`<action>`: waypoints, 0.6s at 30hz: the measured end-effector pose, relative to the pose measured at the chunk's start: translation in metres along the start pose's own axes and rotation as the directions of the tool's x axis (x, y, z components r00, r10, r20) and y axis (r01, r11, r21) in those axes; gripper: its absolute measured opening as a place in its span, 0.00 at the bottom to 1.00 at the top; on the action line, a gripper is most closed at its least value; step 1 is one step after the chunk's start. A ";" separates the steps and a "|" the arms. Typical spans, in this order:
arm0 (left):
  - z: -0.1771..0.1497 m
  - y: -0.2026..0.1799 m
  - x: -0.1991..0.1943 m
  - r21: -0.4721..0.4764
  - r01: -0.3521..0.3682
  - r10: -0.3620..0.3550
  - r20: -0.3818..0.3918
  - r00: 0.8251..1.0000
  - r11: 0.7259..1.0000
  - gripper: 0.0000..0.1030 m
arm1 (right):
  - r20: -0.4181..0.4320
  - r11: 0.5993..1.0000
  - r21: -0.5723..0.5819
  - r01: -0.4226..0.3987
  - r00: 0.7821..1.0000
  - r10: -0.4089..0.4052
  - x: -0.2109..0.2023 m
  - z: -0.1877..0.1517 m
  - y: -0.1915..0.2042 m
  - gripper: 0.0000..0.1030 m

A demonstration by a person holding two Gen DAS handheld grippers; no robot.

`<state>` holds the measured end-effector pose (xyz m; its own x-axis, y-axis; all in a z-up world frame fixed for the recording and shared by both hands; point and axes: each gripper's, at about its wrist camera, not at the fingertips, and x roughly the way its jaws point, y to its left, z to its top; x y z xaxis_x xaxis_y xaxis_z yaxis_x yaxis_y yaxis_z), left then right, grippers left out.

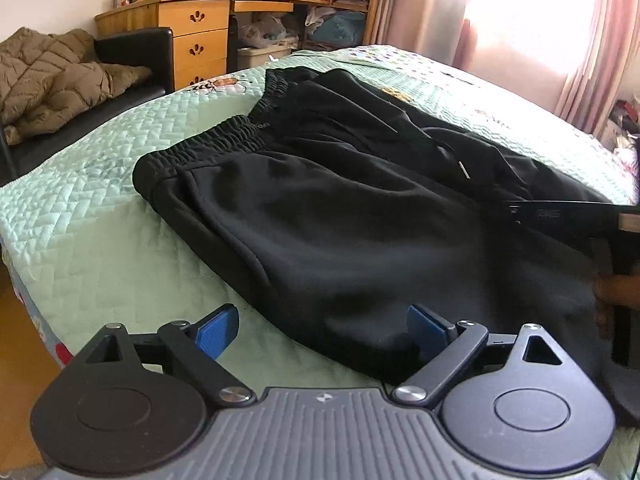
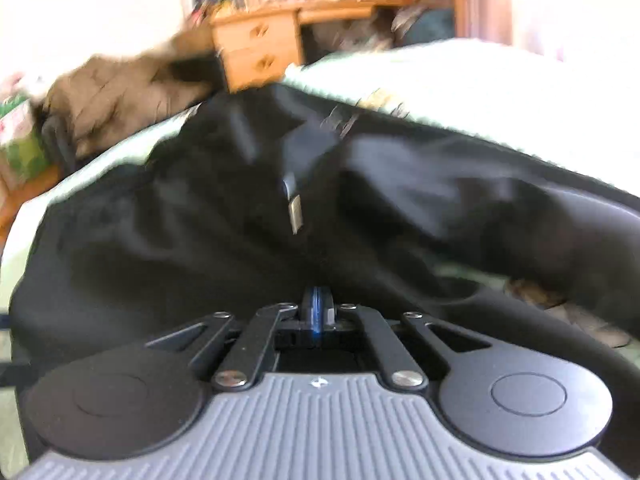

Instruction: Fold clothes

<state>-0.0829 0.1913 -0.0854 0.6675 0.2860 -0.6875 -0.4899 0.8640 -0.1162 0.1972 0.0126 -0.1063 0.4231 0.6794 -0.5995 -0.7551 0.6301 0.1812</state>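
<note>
The left gripper is held wide open, nothing between its pads; the black trousers lie ahead of it, doubled on the green quilt. The right gripper is closed, apparently pinching trouser cloth, though blur obscures this. Further folds remain.
</note>
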 end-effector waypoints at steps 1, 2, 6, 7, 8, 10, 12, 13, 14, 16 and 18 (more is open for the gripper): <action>0.000 0.002 0.001 -0.007 -0.003 0.003 0.005 1.000 1.000 0.89 | 0.014 0.999 0.038 -0.029 1.000 0.028 -0.009 -0.001 0.001 0.11; 0.000 0.003 0.005 -0.017 -0.002 0.002 0.002 1.000 1.000 0.89 | 0.016 0.997 0.049 -0.061 0.998 0.060 -0.017 -0.003 0.005 0.18; 0.000 0.004 0.016 -0.068 0.019 -0.020 -0.009 1.000 0.997 0.88 | -0.031 0.975 0.046 -0.216 0.975 0.218 -0.039 -0.013 0.020 0.28; 0.000 0.001 0.018 -0.069 0.019 -0.020 -0.005 1.000 0.997 0.88 | -0.073 0.972 0.053 -0.227 0.970 0.231 -0.030 -0.018 0.026 0.29; 0.000 -0.002 0.021 -0.063 0.023 -0.023 -0.004 1.000 0.998 0.88 | -0.112 0.984 0.053 -0.171 0.978 0.176 -0.022 -0.021 0.023 0.24; 0.001 -0.009 0.027 -0.036 0.003 -0.003 -0.018 1.000 0.999 0.87 | -0.050 0.986 0.140 -0.086 0.994 0.093 -0.022 -0.023 0.002 0.00; 0.000 -0.016 0.025 -0.004 0.012 -0.012 -0.012 1.000 1.000 0.75 | 0.015 0.972 0.233 0.011 1.000 -0.015 -0.030 -0.024 -0.016 0.00; 0.000 -0.018 0.025 0.006 0.005 -0.005 -0.009 1.000 1.000 0.69 | 0.039 0.966 0.255 0.047 0.998 -0.059 -0.040 -0.023 -0.020 0.00; 0.000 -0.019 0.024 0.015 -0.002 0.003 -0.006 1.000 1.000 0.65 | 0.061 0.959 0.274 0.075 0.994 -0.095 -0.051 -0.023 -0.023 0.08; 0.002 -0.018 0.024 0.009 -0.012 0.012 0.003 1.000 1.000 0.43 | 0.095 0.962 0.269 0.046 0.993 -0.074 -0.079 -0.028 -0.025 0.19; 0.008 -0.015 0.021 -0.007 -0.012 0.012 0.007 1.000 1.000 0.31 | 0.121 0.969 0.248 0.019 0.991 -0.050 -0.115 -0.046 -0.024 0.34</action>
<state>-0.0574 0.1877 -0.0927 0.6657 0.2993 -0.6835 -0.5019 0.8575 -0.1133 0.1436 -0.0981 -0.0772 0.5179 0.6871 -0.5095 -0.5990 0.7165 0.3575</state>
